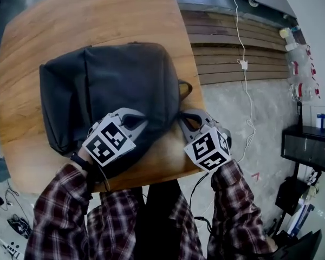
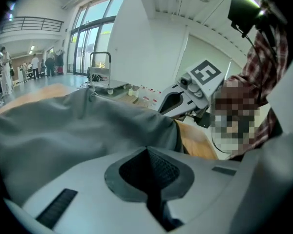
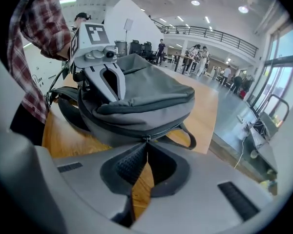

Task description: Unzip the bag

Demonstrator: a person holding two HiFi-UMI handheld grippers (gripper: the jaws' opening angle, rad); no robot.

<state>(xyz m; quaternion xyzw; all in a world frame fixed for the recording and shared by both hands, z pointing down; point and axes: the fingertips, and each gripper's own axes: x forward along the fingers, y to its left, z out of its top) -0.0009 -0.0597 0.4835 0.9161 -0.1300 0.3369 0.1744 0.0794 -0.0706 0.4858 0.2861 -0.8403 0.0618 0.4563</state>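
A dark grey backpack (image 1: 114, 85) lies flat on a round wooden table (image 1: 70, 20). My left gripper (image 1: 138, 121) rests on the bag's near edge. In the left gripper view its jaws (image 2: 147, 150) meet at the tips against the grey fabric (image 2: 63, 130). My right gripper (image 1: 183, 118) is at the bag's near right side. In the right gripper view its jaws (image 3: 145, 141) are closed at the zipper pull (image 3: 145, 138) on the bag (image 3: 146, 96), whose zip is closed. The left gripper (image 3: 115, 97) presses down on top of the bag.
The bag's carry strap (image 1: 185, 85) hangs toward the table's right edge. Beyond that edge are wooden slats (image 1: 233, 47), a white cable (image 1: 244, 64), bottles (image 1: 300, 75) and a black box (image 1: 309, 145) on the floor. People stand far off in the hall.
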